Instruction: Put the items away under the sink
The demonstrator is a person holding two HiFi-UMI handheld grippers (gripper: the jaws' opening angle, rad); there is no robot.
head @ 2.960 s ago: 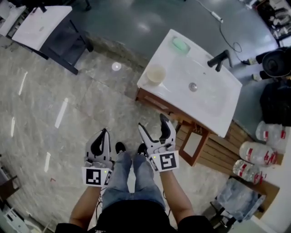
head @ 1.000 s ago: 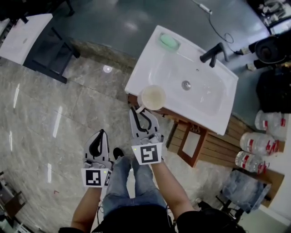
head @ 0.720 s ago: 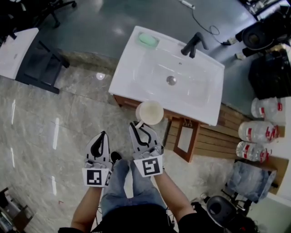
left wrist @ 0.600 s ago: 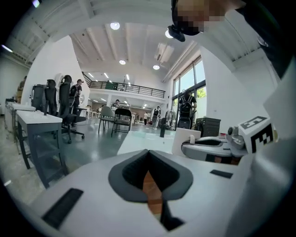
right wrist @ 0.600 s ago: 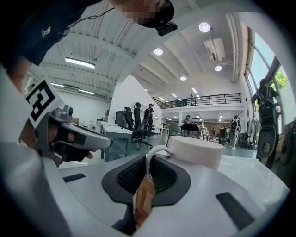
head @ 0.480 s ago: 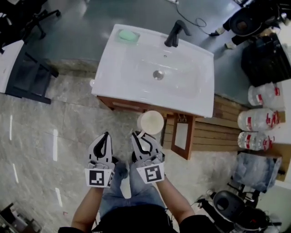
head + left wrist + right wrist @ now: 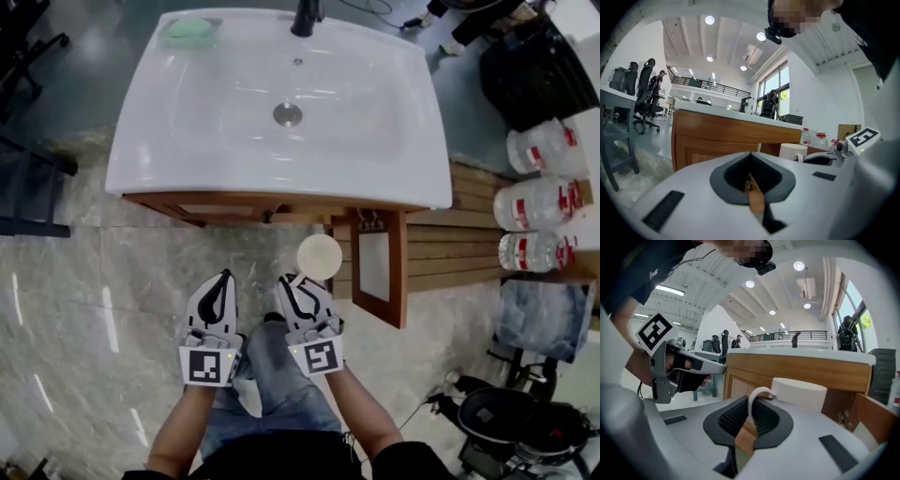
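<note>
A cream mug [image 7: 320, 255] hangs in front of the wooden sink cabinet [image 7: 234, 201], just left of its open door [image 7: 376, 267]. My right gripper [image 7: 298, 282] is shut on the mug's handle. In the right gripper view the thin handle [image 7: 756, 397] sits pinched between the dark pads, with the mug body [image 7: 801, 393] beyond. My left gripper [image 7: 223, 280] is beside it on the left, shut with nothing in it. Its jaws [image 7: 750, 164] point at the cabinet front [image 7: 717, 136], and the mug [image 7: 793, 151] shows at the right of the left gripper view.
The white basin [image 7: 169, 141] carries a black faucet [image 7: 305, 17] and a green soap [image 7: 190, 28]. Large water bottles [image 7: 544, 202] lie on wooden slats at the right. A dark table [image 7: 28, 187] stands at the left. A bin and cables are at the lower right.
The mug, standing on the basin's corner three seconds ago, is now held by its handle. Both grippers and the mug have come down in front of the cabinet beside the open door.
</note>
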